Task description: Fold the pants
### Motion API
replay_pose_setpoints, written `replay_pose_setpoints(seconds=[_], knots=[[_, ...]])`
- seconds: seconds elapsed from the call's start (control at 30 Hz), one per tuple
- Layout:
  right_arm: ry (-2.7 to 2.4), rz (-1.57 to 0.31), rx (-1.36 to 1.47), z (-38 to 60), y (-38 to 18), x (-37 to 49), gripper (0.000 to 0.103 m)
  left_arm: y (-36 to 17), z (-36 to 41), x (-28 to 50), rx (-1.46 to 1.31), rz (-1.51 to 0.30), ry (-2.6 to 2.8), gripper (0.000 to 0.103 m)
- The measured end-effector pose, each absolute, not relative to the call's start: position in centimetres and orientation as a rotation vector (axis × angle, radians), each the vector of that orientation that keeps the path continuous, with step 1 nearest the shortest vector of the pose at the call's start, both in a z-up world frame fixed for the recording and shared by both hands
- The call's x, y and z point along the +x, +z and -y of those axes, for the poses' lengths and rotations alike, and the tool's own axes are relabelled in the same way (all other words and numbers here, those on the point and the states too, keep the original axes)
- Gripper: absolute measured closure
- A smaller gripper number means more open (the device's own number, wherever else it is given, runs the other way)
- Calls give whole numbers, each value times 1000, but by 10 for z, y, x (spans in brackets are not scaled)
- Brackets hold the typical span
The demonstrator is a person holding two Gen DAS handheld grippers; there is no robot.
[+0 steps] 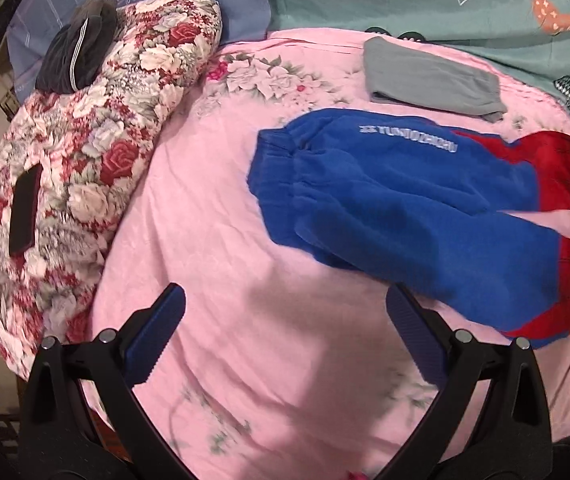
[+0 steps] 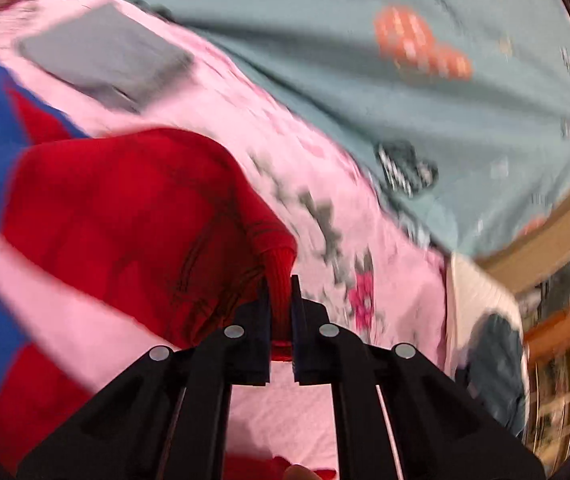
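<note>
Blue and red fleece pants (image 1: 413,216) lie on the pink bedspread (image 1: 245,264), waistband toward the left, red legs toward the right. My left gripper (image 1: 285,320) is open and empty, hovering over the bedspread just in front of the pants. In the right wrist view my right gripper (image 2: 281,292) is shut on a red ribbed cuff (image 2: 279,268) of the pants (image 2: 125,216) and lifts that leg end off the bed. The right wrist view is blurred by motion.
A folded grey garment (image 1: 433,76) lies behind the pants, also in the right wrist view (image 2: 105,56). A floral pillow (image 1: 85,160) at the left carries a dark phone (image 1: 25,216) and a dark cloth bundle (image 1: 77,56). A teal sheet (image 1: 445,0) lies beyond.
</note>
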State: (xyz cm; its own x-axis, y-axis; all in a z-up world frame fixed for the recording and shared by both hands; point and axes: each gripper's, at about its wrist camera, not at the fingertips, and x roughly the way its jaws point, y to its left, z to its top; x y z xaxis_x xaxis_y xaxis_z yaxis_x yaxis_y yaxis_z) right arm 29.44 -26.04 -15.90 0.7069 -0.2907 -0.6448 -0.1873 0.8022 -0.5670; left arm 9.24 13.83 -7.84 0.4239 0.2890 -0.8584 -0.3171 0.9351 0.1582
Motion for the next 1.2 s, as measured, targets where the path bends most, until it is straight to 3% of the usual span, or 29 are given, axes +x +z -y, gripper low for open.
replay_pose_setpoints(seconds=[0.07,0.13,0.17,0.33,0.37,0.4,0.5,0.6,0.73,1.0,1.03,1.07,1.1,1.13,1.2], knots=[[-131,-848,-578,283,-167,304,88,-93,-159,105,-33,-1069,378,2],[-219,-934,-467,308,-169,306,59,-108,-178,116,-69,-1057,342,2],[-240,-943,-380,318,-159,296,49,-114,-184,122,-77,-1055,320,2],[87,-919,-136,289,-111,210,49,-149,-192,155,-52,-1067,127,2],[177,-920,-159,268,-107,188,49,-153,-191,159,-55,-1064,90,15],[256,-918,-186,249,-105,169,49,-158,-190,166,-79,-1077,23,48],[499,-887,-281,167,-109,109,49,-157,-187,181,-137,-1118,-80,82],[660,-843,-381,94,-119,75,49,-132,-184,194,-154,-1144,-160,82],[786,-756,-525,13,-133,66,49,-85,-210,214,-409,-1093,-259,81],[686,-613,-783,-88,-170,97,49,-92,-210,228,-392,-1117,-300,81],[657,-609,-821,-96,-179,103,50,-93,-214,226,-422,-1118,-312,81],[635,-612,-851,-103,-187,108,59,-94,-217,224,-438,-1116,-317,81],[618,-624,-869,-104,-193,111,81,-94,-221,222,-458,-1112,-325,81],[605,-639,-878,-108,-194,114,94,-94,-228,217,-479,-1109,-330,81],[624,-643,-836,-106,-175,109,98,-92,-241,205,-483,-1101,-307,81]])
